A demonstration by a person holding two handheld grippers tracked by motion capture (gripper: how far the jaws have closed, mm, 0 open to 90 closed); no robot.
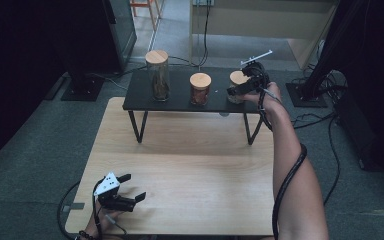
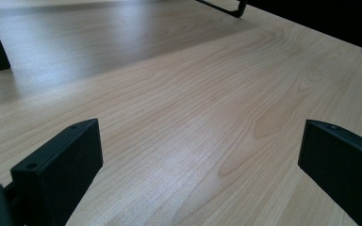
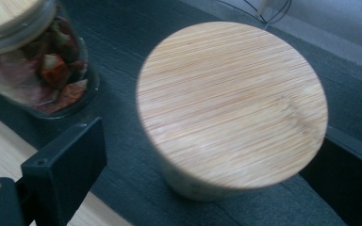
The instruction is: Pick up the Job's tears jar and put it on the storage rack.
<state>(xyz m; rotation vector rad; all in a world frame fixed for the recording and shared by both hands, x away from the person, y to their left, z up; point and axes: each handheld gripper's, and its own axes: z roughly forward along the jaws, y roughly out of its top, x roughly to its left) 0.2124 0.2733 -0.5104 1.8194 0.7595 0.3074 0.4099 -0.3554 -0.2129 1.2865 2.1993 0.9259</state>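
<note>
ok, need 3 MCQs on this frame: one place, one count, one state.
1. Where is the right tongs?
A. flat on the table
B. at the right jar on the shelf
C. at the tall jar

2. How many jars stand on the shelf?
A. two
B. three
C. four

3. How do the left tongs stand?
A. open, nothing between the jaws
B. shut on a lid
C. shut on a jar

Key: 1 B, the high view shows the right hand up at the right jar, whose lid sits between the jaws in the right gripper view. 2 B, the tall jar, middle jar and right jar. 3 A, only bare table lies between the spread jaws.
</note>
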